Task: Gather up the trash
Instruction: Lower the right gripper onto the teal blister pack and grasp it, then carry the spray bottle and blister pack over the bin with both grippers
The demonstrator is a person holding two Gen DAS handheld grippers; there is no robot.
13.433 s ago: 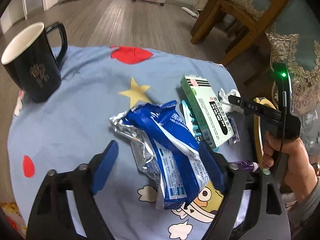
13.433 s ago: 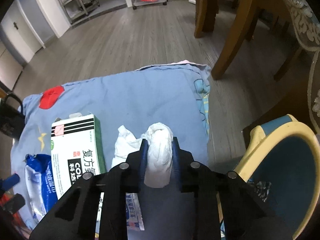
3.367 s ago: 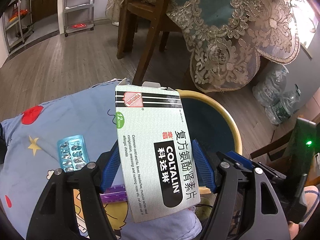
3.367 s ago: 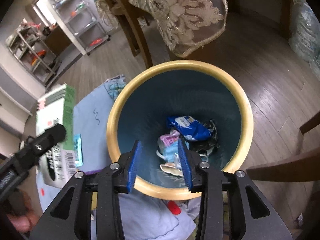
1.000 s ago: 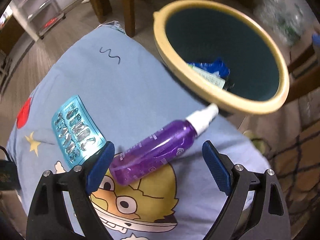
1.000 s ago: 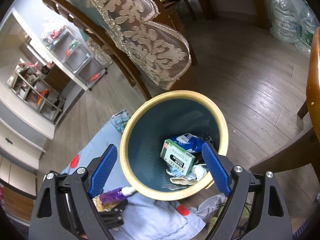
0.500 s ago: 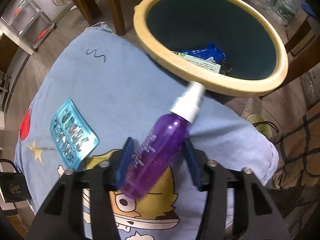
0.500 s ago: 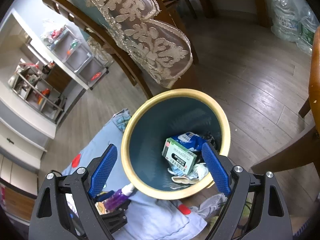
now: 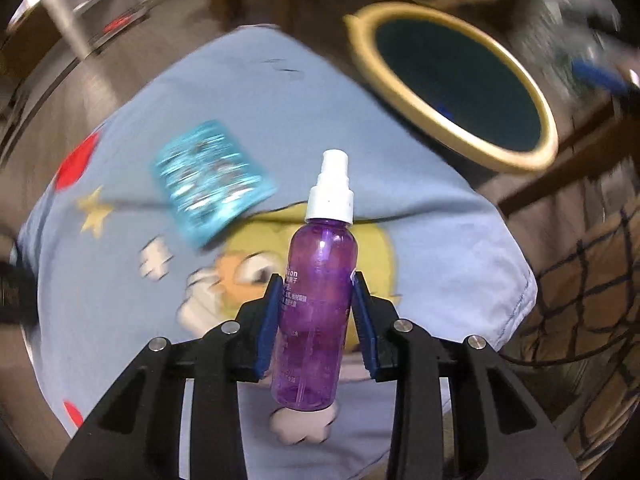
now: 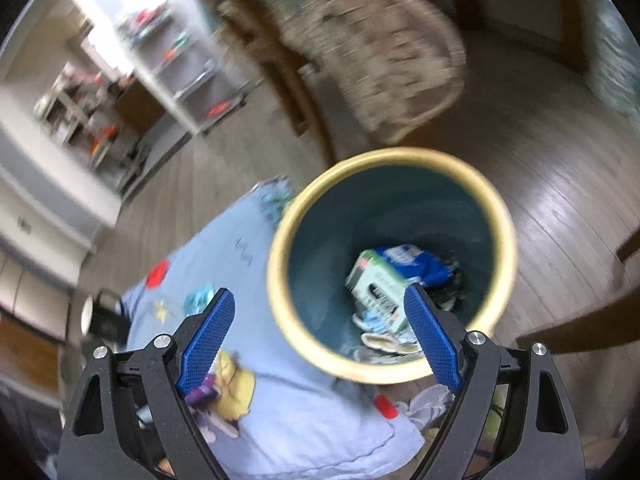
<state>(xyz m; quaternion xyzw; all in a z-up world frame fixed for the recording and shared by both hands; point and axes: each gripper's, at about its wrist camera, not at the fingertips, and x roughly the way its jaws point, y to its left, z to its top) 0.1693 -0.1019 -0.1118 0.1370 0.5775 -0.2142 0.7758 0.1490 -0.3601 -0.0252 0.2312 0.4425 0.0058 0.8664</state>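
Blue cloth [image 9: 256,92] covers desk. One teal blister pack [image 9: 208,178] lies left. Left gripper [image 9: 318,320]: jaws pinching one purple spray bottle [image 9: 318,304], raised. One yellow-rimmed bin [image 9: 500,160] right. Right gripper [image 10: 318,338]: jaws spread, over bin; one green box [image 10: 378,288] inside.

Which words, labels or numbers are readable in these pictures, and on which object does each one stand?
"ion": white letters on the purple plastic spray bottle held by the left claw.
Smaller lines beneath on that bottle: unreadable.
Green-and-white carton inside the yellow-rimmed bin: print blurred, unreadable.
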